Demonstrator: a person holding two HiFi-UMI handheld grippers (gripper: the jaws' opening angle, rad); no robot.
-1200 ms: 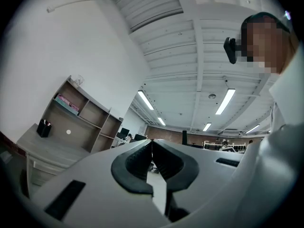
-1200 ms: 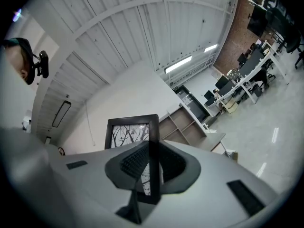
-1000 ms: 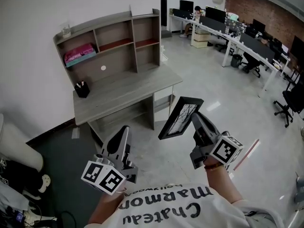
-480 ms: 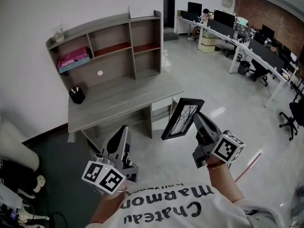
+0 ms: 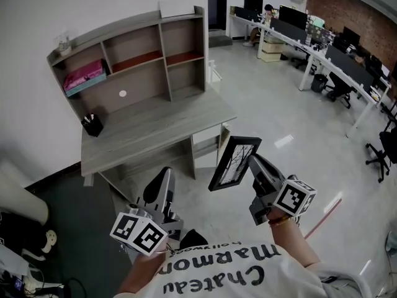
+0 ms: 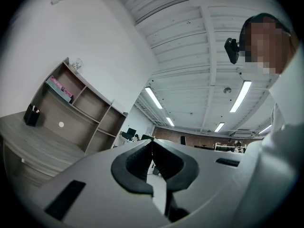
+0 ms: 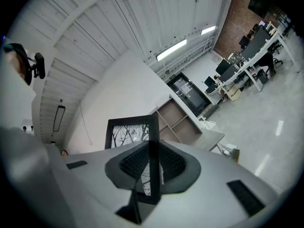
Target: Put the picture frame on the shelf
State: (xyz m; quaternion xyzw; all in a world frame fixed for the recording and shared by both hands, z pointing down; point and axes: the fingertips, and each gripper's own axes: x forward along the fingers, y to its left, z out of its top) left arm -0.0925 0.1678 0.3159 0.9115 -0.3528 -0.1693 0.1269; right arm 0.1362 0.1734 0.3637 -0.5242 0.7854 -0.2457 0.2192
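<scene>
While the right gripper [image 5: 251, 161] pinches the picture frame [image 5: 234, 163] by one thin side rail, the frame hangs in the air over the floor, tilted with its tree print facing up and left, near the person and well apart from the shelf [image 5: 133, 51] at the far left. The left gripper [image 5: 162, 180] is held low beside it, its jaws pressed together with nothing between them, so it gives the frame no support. That single-edge hold looks like the main risk: most of the frame sticks out beyond the pads, and a quick swing or a bump could make it pivot in the grip or slip out and drop to the hard floor. The way to the shelf crosses the desk [image 5: 155, 126], and a low carry could catch the frame's corner on the desk's near edge or knock the black pen holder [image 5: 92, 125] at the far left of the top. The shelf's compartments are divided by upright panels, and one at the left already holds a pink box [image 5: 85, 77], so a tilted frame might strike a divider on entry, and a careless release could let it topple forward.
</scene>
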